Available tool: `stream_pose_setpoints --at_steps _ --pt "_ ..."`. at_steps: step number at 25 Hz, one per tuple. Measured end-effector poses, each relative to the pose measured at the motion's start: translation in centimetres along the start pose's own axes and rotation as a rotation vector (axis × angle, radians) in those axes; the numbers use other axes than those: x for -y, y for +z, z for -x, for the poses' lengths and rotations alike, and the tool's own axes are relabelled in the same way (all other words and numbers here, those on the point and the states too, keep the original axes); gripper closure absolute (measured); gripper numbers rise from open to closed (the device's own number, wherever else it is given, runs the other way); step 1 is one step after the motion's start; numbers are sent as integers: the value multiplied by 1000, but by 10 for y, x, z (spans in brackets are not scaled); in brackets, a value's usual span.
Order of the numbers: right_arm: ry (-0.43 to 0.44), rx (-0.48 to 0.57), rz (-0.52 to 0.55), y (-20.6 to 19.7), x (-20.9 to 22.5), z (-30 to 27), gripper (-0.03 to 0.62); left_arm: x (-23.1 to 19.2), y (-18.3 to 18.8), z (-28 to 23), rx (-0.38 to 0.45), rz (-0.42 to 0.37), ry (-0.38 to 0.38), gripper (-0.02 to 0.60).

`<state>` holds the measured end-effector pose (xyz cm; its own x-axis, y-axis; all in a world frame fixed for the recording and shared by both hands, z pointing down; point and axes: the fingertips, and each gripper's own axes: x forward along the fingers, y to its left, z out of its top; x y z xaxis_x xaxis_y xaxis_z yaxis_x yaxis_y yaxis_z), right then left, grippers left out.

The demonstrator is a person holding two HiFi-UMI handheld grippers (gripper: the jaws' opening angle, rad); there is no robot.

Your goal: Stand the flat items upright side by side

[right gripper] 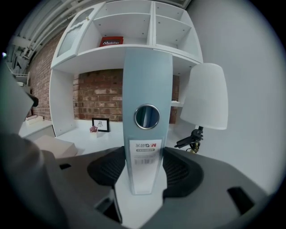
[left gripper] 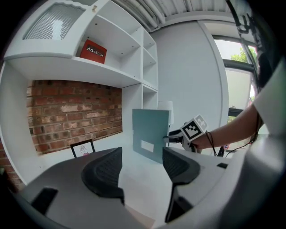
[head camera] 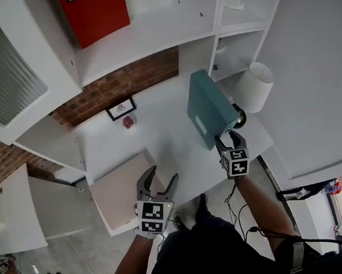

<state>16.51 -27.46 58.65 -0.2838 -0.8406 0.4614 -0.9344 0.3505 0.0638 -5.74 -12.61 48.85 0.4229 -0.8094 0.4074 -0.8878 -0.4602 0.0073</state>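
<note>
White desk (head camera: 158,134) under white shelving, with a brick wall (head camera: 123,86) behind it, was the work surface at inspection. Your right gripper (head camera: 230,137) had its jaws pinching the spine of a teal binder (head camera: 207,108), one pad pressed against each side just below the round finger hole and across the label. That binder stood upright toward the right of the desk, spine facing you, close to a white lamp (head camera: 253,85); whether its lower edge rested on the desk could not be told. Your left gripper (head camera: 163,175) had its jaws spread, with nothing between them, and was positioned at the near right edge of a beige folder (head camera: 119,193). That folder lay flat at the front left corner of the desk, well apart from the binder. A small framed picture (head camera: 120,108) leaned at the wall with a pink plant (head camera: 129,122) just beside it. A red box (head camera: 94,10) sat on the shelf above.
</note>
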Motion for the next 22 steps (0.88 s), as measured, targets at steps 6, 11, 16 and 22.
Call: stream_pose_setpoints --at_steps 6,11,16,22 --pt "-14 9 38 20 2 -36 337 -5 20 -32 -19 6 44 305" --pt "-5 15 27 36 3 -67 338 -6 24 -49 -38 30 74 310" --pt "9 47 26 52 1 -101 338 -11 17 -54 -61 69 102 310" --pt "-7 51 13 71 -3 -136 338 -30 4 -49 -94 112 179 311"
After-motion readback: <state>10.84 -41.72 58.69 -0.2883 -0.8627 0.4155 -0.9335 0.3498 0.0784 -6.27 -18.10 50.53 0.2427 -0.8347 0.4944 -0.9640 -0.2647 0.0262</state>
